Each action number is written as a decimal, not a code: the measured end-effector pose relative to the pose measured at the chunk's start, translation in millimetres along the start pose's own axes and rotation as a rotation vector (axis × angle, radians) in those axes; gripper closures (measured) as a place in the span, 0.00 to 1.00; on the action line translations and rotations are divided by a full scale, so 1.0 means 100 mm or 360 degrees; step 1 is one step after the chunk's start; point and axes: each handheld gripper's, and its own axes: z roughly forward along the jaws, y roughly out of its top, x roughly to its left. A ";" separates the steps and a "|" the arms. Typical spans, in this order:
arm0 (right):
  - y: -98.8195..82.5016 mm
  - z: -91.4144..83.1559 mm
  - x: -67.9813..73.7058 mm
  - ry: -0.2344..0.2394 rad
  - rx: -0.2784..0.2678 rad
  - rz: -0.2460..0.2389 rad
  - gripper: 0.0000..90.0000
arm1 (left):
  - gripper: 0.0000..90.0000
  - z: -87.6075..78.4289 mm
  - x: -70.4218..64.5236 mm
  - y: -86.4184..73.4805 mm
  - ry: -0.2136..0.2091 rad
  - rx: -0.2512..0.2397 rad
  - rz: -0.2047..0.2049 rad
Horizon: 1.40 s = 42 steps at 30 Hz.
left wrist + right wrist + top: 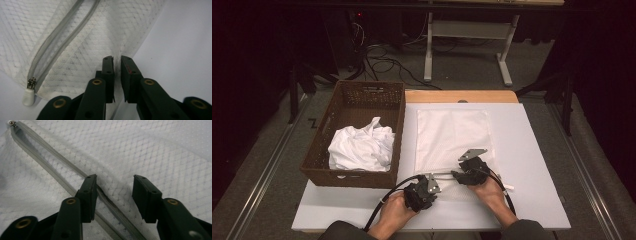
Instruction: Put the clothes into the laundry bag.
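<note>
left jaws pinching mesh bag (75, 57), right jaws apart

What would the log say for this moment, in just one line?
left tool: pinching mesh bag corner | right tool: open over zipper | white clothes: in basket

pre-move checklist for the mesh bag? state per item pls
1. Left gripper pinching the edge of the mesh laundry bag: ok, jaws nearly shut on the fabric.
2. Right gripper open over the zipper: ok.
3. Right jaws astride the opening's edge: cannot tell.
4. Zipper open: ok, its two sides gape.
5. Zipper pull at the bag's end: ok.
6. White clothes in the wicker basket: ok.
</note>
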 end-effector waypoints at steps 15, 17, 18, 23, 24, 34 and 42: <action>0.04 0.00 0.01 0.0012 0.0043 -0.0061 0.88 | 0.56 0.04 0.12 0.22 0.0006 -0.0195 -0.0155; 0.06 0.00 0.00 0.0018 0.0061 -0.0065 0.92 | 0.56 0.09 0.14 0.27 0.0014 -0.0203 -0.0159; 0.06 0.00 0.00 0.0009 0.0073 -0.0056 0.93 | 0.56 0.12 0.15 0.29 0.0020 -0.0196 -0.0156; 0.07 0.00 -0.02 0.0014 0.0070 -0.0068 0.96 | 0.56 0.21 0.17 0.29 0.0029 -0.0145 -0.0145; 0.07 0.00 -0.03 0.0012 0.0074 -0.0064 0.96 | 0.56 0.23 0.15 0.29 0.0039 -0.0116 -0.0119; 0.10 -0.04 -0.06 0.0019 0.0041 -0.0052 0.97 | 0.52 0.27 0.15 0.26 0.0034 -0.0112 -0.0142; 0.17 -0.17 -0.12 0.0019 -0.0021 -0.0038 0.97 | 0.51 0.28 0.16 0.24 0.0024 -0.0125 -0.0152</action>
